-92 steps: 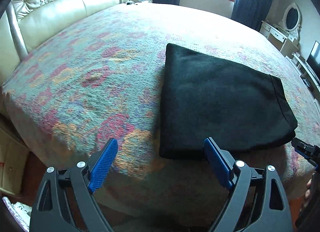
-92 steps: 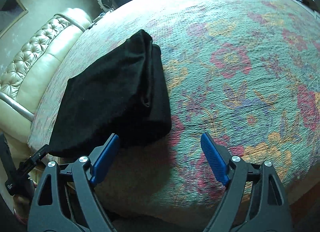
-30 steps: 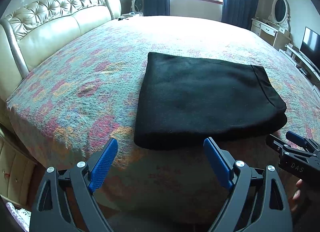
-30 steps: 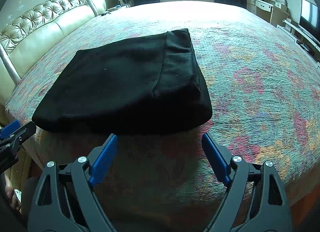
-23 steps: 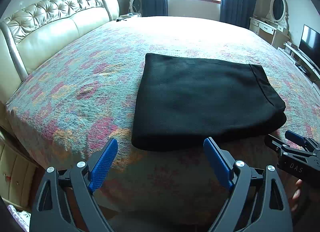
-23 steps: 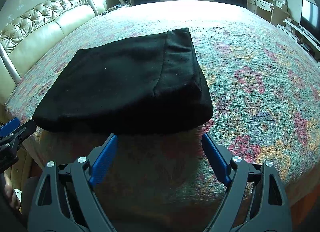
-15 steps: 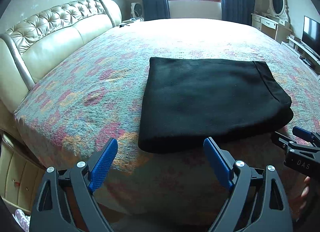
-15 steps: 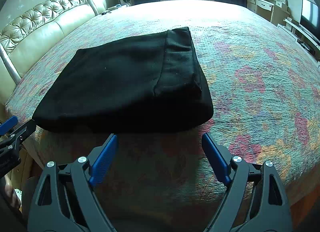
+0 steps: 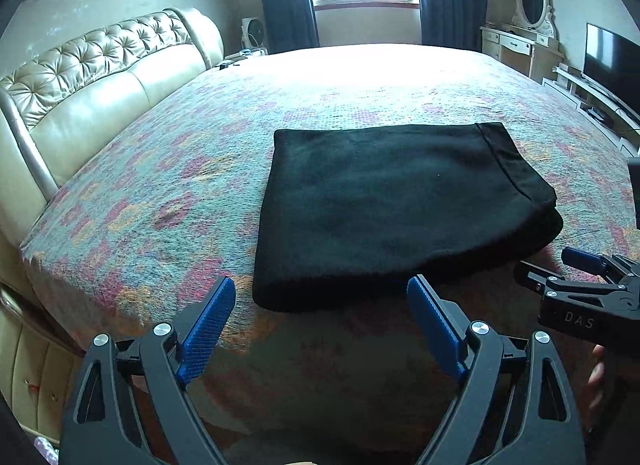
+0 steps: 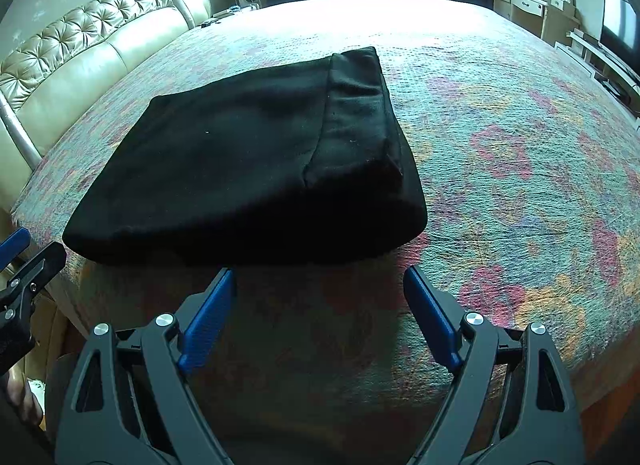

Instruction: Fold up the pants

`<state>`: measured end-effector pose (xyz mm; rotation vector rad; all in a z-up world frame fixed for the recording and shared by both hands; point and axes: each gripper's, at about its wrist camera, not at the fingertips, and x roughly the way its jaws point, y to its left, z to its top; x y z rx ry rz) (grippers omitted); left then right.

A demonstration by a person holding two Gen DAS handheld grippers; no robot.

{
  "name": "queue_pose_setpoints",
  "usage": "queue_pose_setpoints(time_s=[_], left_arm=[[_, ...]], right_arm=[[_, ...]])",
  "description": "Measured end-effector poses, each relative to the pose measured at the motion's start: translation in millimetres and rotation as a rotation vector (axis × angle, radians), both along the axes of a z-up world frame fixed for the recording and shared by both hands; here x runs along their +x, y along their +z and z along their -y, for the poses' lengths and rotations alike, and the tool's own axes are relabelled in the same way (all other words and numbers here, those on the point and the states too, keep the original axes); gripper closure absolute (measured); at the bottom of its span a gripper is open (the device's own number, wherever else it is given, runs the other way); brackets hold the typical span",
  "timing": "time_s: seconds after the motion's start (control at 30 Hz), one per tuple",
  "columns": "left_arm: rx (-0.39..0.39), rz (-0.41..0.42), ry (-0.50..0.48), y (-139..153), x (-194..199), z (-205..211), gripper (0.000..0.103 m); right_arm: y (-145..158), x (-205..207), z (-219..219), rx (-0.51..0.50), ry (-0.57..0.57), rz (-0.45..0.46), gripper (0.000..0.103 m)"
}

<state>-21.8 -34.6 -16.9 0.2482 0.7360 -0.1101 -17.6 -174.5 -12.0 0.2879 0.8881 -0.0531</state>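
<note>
Folded black pants [image 9: 396,209] lie flat on the floral-covered bed [image 9: 168,201].

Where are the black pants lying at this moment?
The folded black pants lie flat on the floral bedspread near the bed's front edge, just beyond both open tools; the tufted headboard stands far to their left in both views.

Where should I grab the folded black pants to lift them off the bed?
Take the black pants along the thick rounded fold at their near edge, coming in low from the bed's near side. That edge faces both open grippers, left gripper and right gripper, and bundles the layers together.
</note>
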Motion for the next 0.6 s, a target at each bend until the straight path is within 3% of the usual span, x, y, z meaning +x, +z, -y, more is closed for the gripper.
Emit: queue_pose_setpoints(time_s=[0.43,0.6], left_arm=[[-0.059,-0.079,-0.018,-2.1,4.7,0.1,0.017],[-0.136,-0.081,-0.084,4.8,6.8,2.0,0.017]], right_arm=[[-2.8,1.7,-1.6,0.012,0.002,-0.016,0.018],[-4.6,2.1,0.2,0.026,0.0,-0.017,0.018]])
